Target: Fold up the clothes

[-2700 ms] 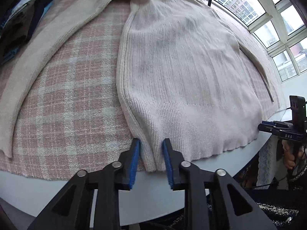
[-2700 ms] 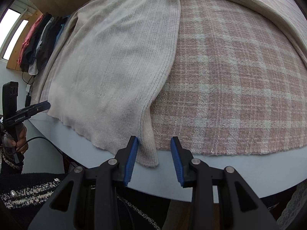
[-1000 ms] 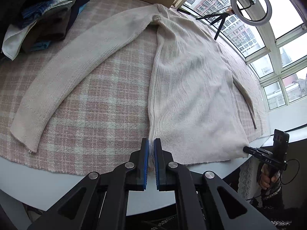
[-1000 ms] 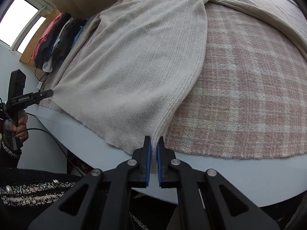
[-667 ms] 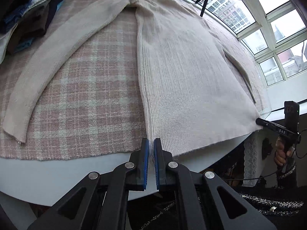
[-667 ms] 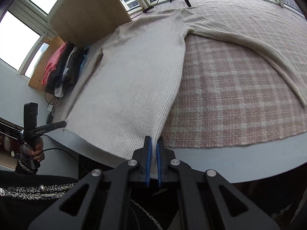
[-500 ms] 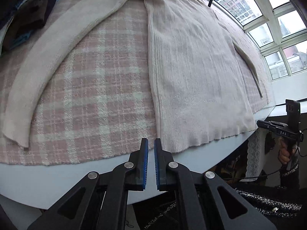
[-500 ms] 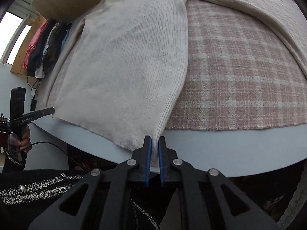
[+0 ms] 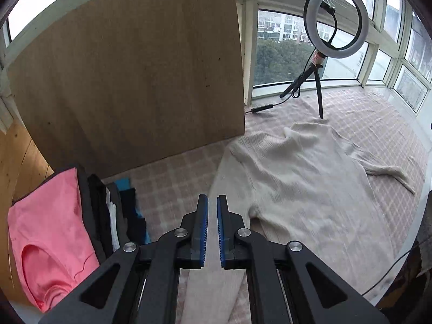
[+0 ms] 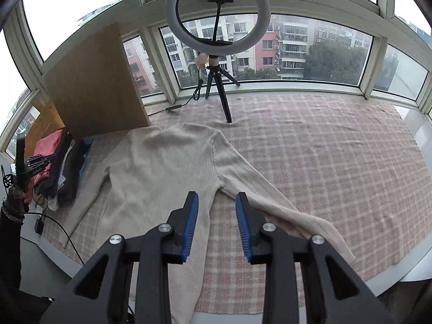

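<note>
Sweater (image 10: 162,172), cream ribbed knit, one item: lies on the pink plaid cloth (image 10: 324,156) toward the desk's left edge, collar toward the window, body now rumpled and partly doubled rather than spread flat as moments ago. Left gripper (image 9: 212,226): fingers nearly closed on a strip of the knit, apparently its left sleeve, lifted, seemingly to carry it across the body. Right gripper (image 10: 216,226): fingers wide apart, holding nothing, above the right sleeve (image 10: 283,205); earlier both pinched the hem at the near edge. Stacked clothes (image 9: 54,229) at left.
</note>
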